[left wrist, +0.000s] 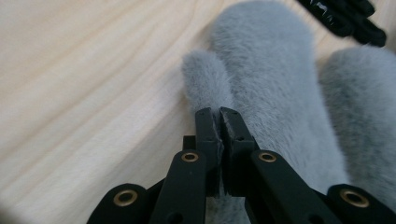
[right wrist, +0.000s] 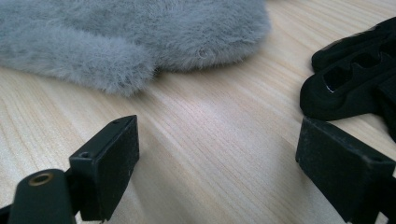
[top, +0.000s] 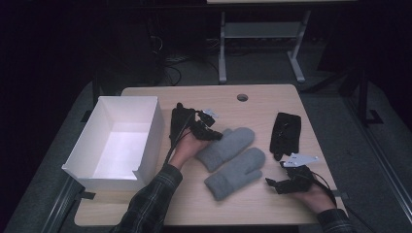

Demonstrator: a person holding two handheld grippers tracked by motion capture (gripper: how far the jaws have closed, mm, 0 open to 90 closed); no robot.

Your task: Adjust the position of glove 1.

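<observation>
Left gripper (left wrist: 219, 114) had its jaws clenched on the upper grey mitten (top: 228, 145) near the thumb. Right gripper (right wrist: 217, 154) stood released above the worktop (top: 272, 97), near the black glove (top: 285, 133).

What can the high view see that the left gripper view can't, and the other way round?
The high view alone takes in the open white cardboard box at the table's left, the person's plaid sleeve, and the right hand-held gripper with its jaws apart beside a black glove.

The left gripper view alone gives the close-up: the left hand-held gripper has its jaws pressed together over the fluffy grey mitten, beside its thumb.

Both show the two grey mittens, black glove fingers and the light wooden table.
</observation>
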